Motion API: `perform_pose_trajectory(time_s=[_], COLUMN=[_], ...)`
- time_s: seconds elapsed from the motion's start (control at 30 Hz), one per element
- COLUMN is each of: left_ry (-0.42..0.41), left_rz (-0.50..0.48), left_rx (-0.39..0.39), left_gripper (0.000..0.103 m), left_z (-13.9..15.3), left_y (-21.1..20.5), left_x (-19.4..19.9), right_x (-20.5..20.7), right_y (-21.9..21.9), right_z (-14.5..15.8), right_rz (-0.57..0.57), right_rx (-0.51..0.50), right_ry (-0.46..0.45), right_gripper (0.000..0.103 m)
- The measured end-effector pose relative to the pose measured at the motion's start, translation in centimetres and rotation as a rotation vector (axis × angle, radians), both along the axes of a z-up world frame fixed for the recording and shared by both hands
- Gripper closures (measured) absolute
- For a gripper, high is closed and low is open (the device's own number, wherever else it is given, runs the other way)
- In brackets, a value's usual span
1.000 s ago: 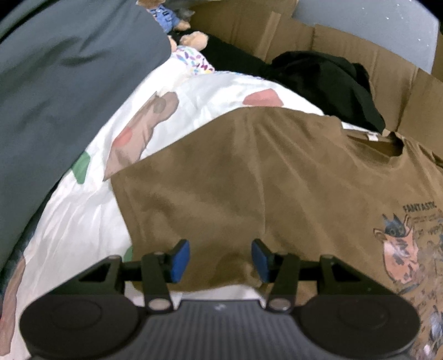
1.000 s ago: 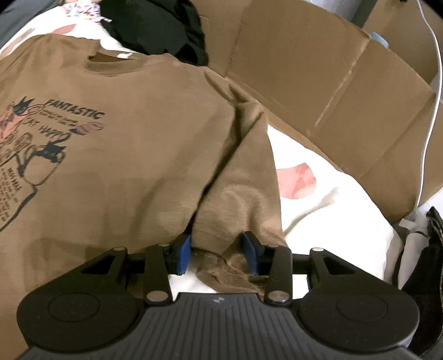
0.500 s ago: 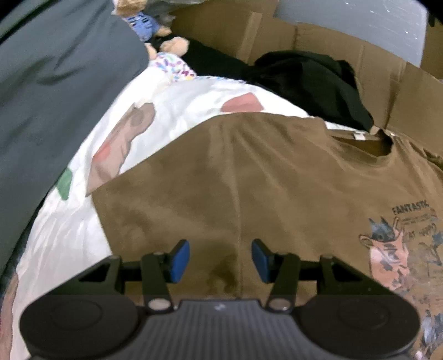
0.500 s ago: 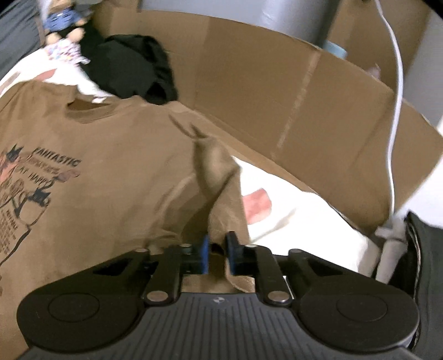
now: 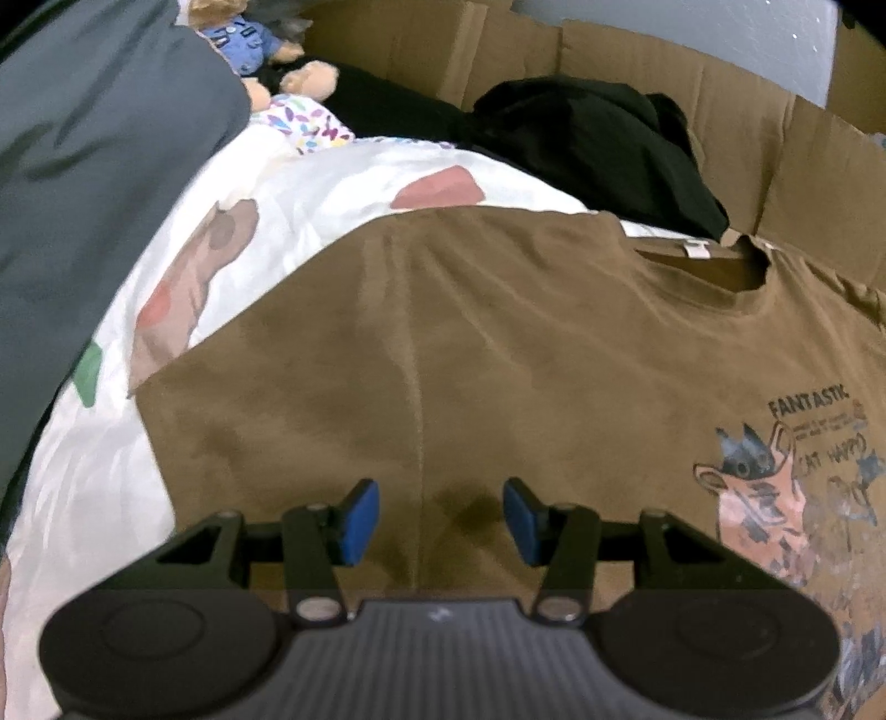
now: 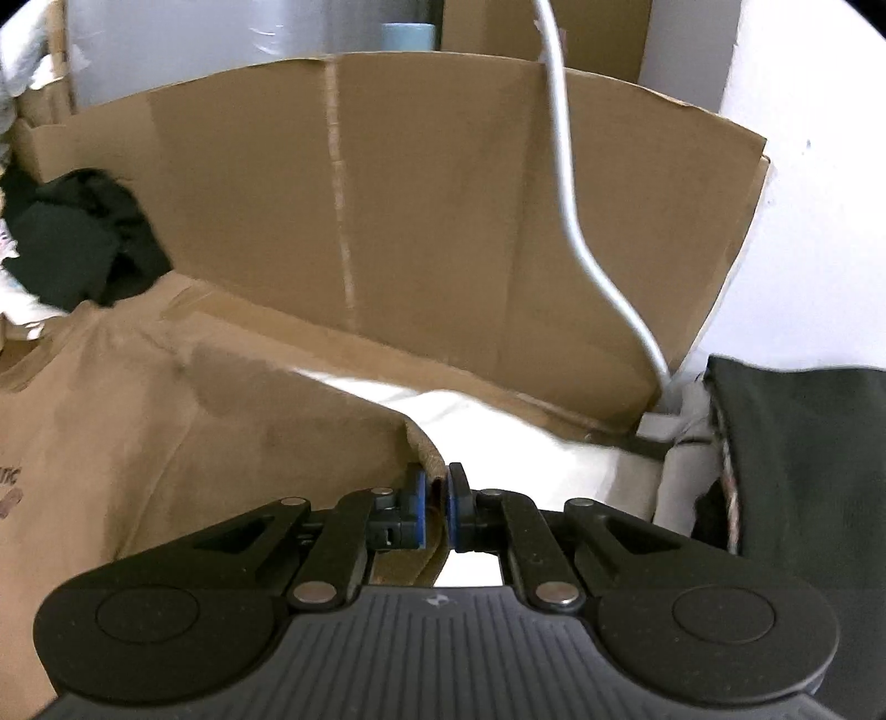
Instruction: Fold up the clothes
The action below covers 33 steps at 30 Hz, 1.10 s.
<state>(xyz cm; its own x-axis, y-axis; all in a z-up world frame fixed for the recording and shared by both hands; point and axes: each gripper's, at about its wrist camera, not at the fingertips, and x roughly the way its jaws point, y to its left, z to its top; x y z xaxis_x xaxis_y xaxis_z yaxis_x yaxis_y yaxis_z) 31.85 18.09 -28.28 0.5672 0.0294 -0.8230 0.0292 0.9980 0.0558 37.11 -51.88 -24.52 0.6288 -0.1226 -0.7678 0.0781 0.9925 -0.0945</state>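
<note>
A brown T-shirt with a cartoon print lies face up on a white patterned sheet. My left gripper is open, hovering just above the shirt's left sleeve area, with nothing between its blue pads. My right gripper is shut on the end of the shirt's right sleeve and holds it lifted and stretched out above the bed. The rest of the shirt shows at the left of the right wrist view.
A black garment lies beyond the collar against a cardboard wall. A grey quilt and a stuffed toy lie at the left. A white cable hangs in front of the cardboard. Dark fabric lies at the right.
My right gripper closed on the sleeve end and lifted it up and outward, pulling the sleeve taut. My left gripper stayed open and moved forward over the shirt.
</note>
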Motion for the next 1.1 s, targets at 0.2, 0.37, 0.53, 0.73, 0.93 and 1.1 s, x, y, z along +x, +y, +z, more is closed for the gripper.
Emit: perform_pose_trajectory(time_s=[0.2,0.37,0.53,0.73,0.93,1.1], left_ry=[0.019,0.034,0.039,0.041,0.040,0.022], left_rz=[-0.026,-0.049,-0.042,-0.032,-0.007,0.006], left_rx=[-0.003,-0.009,-0.026,-0.058,-0.072,-0.066], left_gripper=[0.050,0.050,0.050,0.045,0.041,0.040], left_z=[-0.8,-1.2,-1.4,-1.2,-0.4,1.2], left_y=[-1.1,-1.6,-1.5,-1.2,-0.7,0.0], left_x=[0.3,0.4,0.4,0.2,-0.2,-0.2], right_x=[3.0,4.8,6.1,3.0,-2.3,-5.2], right_y=[-0.7,-0.8,-1.6,-0.6,0.8,0.1], right_z=[-0.8,-1.7,-2.2,-0.8,-0.8,-1.7], right_rz=[-0.011,-0.009,-0.039,-0.055,-0.020,-0.087], right_rx=[-0.037,-0.084,-0.049,-0.029,0.071,0.149], right_ry=[0.034,0.060,0.073,0.031,0.067,0.079], right_gripper=[0.096,0.096,0.094,0.071,0.062,0.062])
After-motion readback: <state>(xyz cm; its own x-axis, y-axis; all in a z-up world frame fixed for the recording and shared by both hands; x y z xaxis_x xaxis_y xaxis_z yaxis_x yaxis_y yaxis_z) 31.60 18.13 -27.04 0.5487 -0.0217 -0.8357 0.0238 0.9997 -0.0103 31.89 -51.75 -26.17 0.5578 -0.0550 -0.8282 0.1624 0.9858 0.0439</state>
